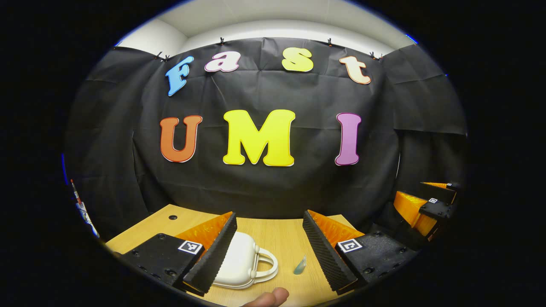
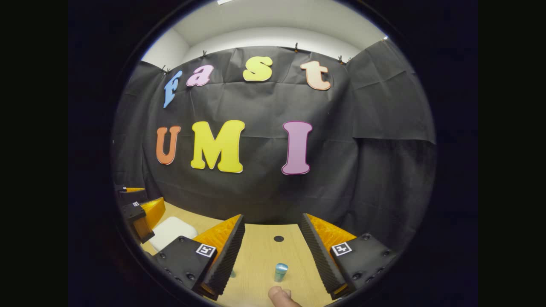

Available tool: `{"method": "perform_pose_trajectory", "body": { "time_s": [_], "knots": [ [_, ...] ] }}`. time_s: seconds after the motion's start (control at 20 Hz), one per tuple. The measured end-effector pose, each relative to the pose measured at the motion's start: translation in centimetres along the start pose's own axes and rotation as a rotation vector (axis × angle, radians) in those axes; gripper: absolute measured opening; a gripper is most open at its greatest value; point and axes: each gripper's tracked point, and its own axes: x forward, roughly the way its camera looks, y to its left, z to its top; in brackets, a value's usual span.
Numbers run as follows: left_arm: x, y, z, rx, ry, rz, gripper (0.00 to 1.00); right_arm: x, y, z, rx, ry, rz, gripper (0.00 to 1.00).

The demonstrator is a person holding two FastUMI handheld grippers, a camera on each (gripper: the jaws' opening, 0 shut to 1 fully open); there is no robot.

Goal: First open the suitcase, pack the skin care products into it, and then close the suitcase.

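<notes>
Suitcase [image 1: 239,260] closed, beside left hand-held gripper [image 1: 268,251].

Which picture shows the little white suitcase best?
The left gripper view shows it best: the white suitcase lies on the wooden table between that gripper's open jaws, closed, with its handle in sight. In the right gripper view the suitcase is just a small white shape at the left, partly hidden by the other gripper.

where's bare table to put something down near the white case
Bare wood lies between the white suitcase and the small teal tube, and behind both up to the black cloth wall. In the right gripper view, the table around the upright teal bottle is bare too. It is crowded at the case.
</notes>
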Motion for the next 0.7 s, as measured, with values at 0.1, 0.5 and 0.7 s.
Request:
{"method": "perform_pose_trajectory", "body": {
  "time_s": [0.1, 0.5, 0.7],
  "knots": [
    [-0.3, 0.2, -0.3, -0.01, 0.014, 0.004, 0.99, -0.4, 0.5, 0.1, -0.001, 0.003, 0.015, 0.8],
    [-0.2, -0.1, -0.5, 0.005, 0.004, -0.003, 0.99, -0.8, 1.2, 0.0, -0.052, -0.003, 0.027, 0.8],
    [0.3, -0.2, -0.9, 0.001, 0.014, 0.001, 0.99, -0.5, 1.1, 0.1, -0.054, -0.005, 0.026, 0.8]
  ]
}}
